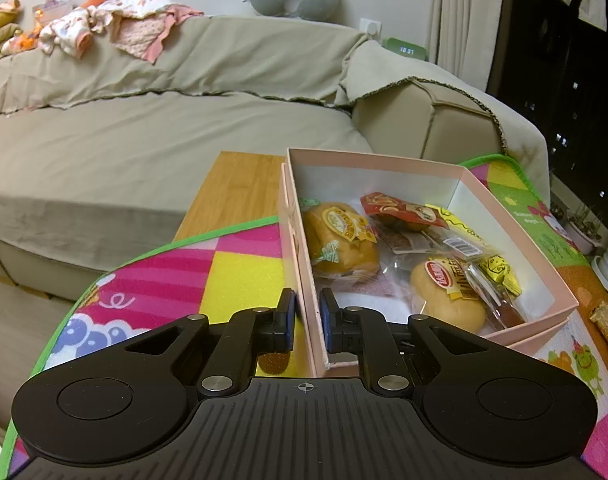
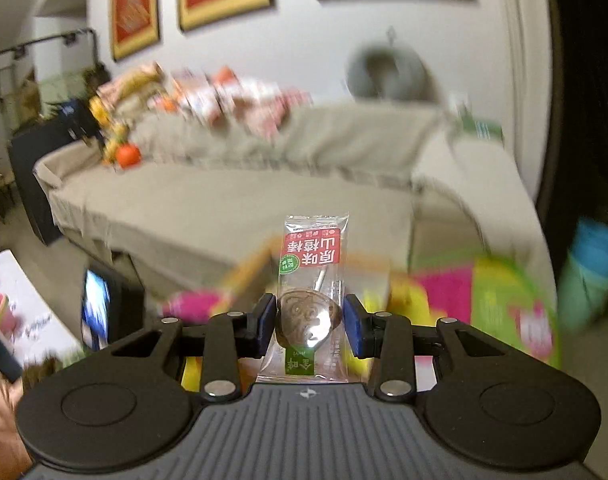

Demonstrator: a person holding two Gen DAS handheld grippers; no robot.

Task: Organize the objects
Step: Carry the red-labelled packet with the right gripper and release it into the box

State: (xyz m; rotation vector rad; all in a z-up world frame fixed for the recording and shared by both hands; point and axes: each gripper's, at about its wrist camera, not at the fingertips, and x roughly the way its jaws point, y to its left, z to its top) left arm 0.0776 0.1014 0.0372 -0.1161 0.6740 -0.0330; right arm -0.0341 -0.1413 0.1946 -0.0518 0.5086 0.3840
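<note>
pink box [image 1: 515,216] already has several snacks [image 1: 343,240] in it. left gripper [image 1: 307,320] is nearly closed, pinching the box wall; right gripper [image 2: 309,326], partly closed, grips a wrapped snack packet [image 2: 311,280] not yet boxed.

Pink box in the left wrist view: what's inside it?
The pink box holds wrapped snacks: two packaged buns, a red packet and yellow-printed clear wrappers. Whatever lies beneath them, and most of the box floor, is covered.
</note>
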